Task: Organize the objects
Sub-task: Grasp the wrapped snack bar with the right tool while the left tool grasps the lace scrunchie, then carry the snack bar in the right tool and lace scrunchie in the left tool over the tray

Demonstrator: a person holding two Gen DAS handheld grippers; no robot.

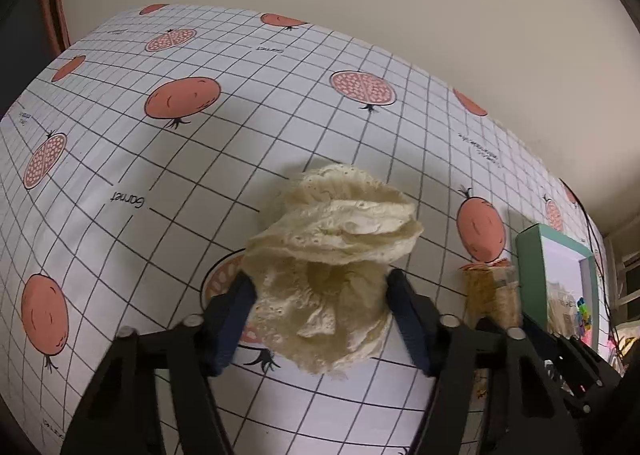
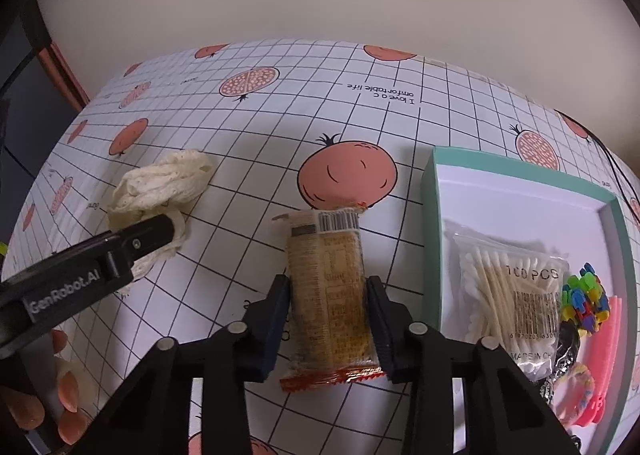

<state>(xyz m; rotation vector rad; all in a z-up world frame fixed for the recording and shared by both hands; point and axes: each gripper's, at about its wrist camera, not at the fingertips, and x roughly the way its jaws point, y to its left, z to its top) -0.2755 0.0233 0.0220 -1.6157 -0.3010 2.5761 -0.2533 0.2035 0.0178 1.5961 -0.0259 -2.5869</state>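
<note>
Cream lace cloth (image 1: 332,267) in left jaws (right-wrist-only: swabs (image 2: 508,295)).

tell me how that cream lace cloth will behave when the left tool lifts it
The cream lace cloth is bunched in loose folds between the left tool, so it will probably sag and drape. It looks thin and light. Its hanging edge may drag on the tablecloth.

1. My left tongs (image 1: 320,295) are matt black plastic with small metal pins; they pinch a cream lace cloth (image 1: 332,251), rough and perforated.
2. My right tongs (image 2: 328,319) grip a crinkly, glossy snack wrapper (image 2: 328,287).
3. At three o'clock, a smooth matt card box (image 2: 436,215) holds cotton swabs in a clear shiny bag (image 2: 508,295).
4. The tablecloth (image 2: 400,115) looks smooth, faintly glossy.
</note>
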